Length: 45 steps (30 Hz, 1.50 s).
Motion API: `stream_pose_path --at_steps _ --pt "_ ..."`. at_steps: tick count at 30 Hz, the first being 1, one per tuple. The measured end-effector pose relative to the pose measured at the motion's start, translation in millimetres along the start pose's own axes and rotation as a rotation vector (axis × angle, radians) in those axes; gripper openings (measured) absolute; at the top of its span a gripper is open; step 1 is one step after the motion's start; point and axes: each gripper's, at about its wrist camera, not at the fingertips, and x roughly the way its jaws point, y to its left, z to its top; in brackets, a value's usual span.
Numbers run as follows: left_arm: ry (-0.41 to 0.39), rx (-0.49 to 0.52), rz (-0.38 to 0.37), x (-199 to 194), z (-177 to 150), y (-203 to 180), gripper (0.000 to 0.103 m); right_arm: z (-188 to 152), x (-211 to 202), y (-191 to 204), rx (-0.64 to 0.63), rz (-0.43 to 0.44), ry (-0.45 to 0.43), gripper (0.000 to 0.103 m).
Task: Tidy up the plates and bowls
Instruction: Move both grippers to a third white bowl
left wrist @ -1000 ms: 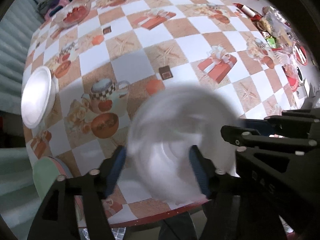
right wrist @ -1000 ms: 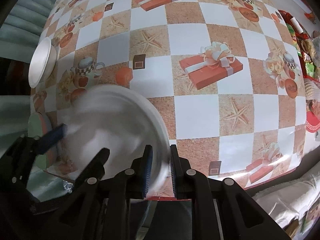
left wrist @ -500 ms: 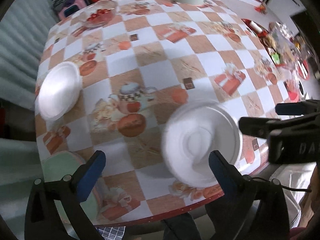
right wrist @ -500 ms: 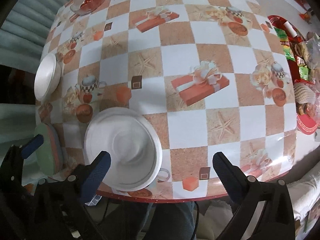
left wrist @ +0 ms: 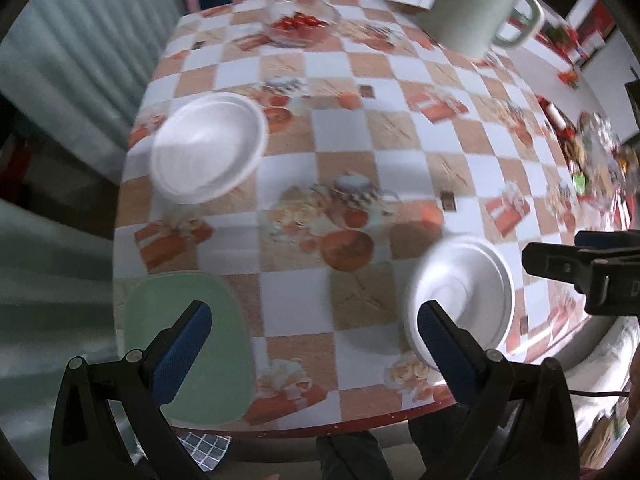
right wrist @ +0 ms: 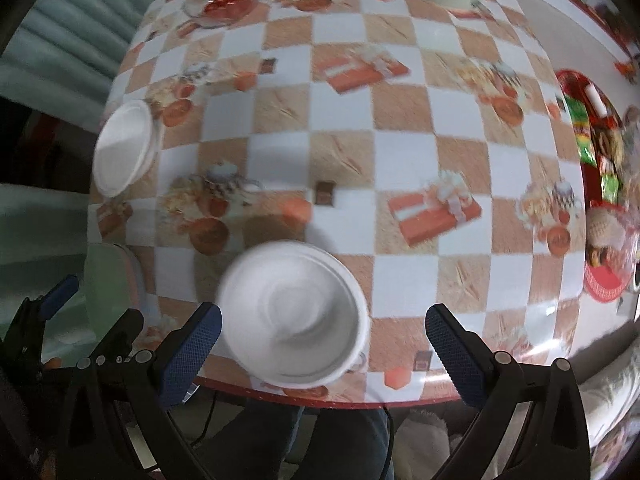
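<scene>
A white foam bowl [left wrist: 464,296] [right wrist: 296,316] sits upright near the table's front edge, free of both grippers. A second white bowl [left wrist: 208,152] [right wrist: 124,148], seemingly a stack of two, lies at the left edge. A pale green plate [left wrist: 188,344] [right wrist: 108,280] rests at the front left corner on something pink. My left gripper [left wrist: 316,344] hovers open above the cloth between the green plate and the near bowl. My right gripper [right wrist: 322,344] hangs open above the near bowl, nothing between its pads.
The checked tablecloth [right wrist: 400,152] covers the table. A glass bowl of red items [left wrist: 300,24] and a large pale mug [left wrist: 476,4] stand at the back. A red tray of snacks [right wrist: 600,160] fills the right side. A person's legs [right wrist: 312,440] show under the front edge.
Both grippers, closed around the near white bowl a second ago, have opened wide and risen. The bowl stays on the table. The left gripper has shifted left toward the green plate.
</scene>
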Motion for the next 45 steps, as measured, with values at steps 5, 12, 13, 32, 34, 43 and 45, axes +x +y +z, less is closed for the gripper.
stream_pose_path --at_steps 5,12,13,32,34,43,45 --pt "0.003 -0.081 -0.021 -9.8 9.6 32.6 0.103 20.9 -8.7 29.5 -0.066 0.014 -0.013 0.103" --pt "-0.022 -0.201 0.015 -20.8 27.0 76.2 0.103 50.8 -11.6 68.1 -0.139 0.033 -0.019 0.103" --pt "-0.022 -0.218 0.02 -21.2 30.7 82.6 0.103 54.9 -11.3 72.8 -0.145 0.034 -0.018 0.103" --pt "0.02 -0.329 0.178 22.0 89.1 144.6 0.103 124.9 28.6 126.8 -0.166 0.044 0.038 0.103" --pt "0.029 -0.332 0.188 29.8 93.1 149.9 0.103 130.7 37.7 133.5 -0.166 0.048 0.048 0.103" --pt "0.07 -0.309 0.228 71.5 110.6 166.8 0.103 155.9 78.6 158.0 -0.162 0.056 0.076 0.103" --pt "0.078 -0.304 0.234 80.6 114.5 169.3 0.103 160.2 87.6 162.0 -0.165 0.053 0.08 0.103"
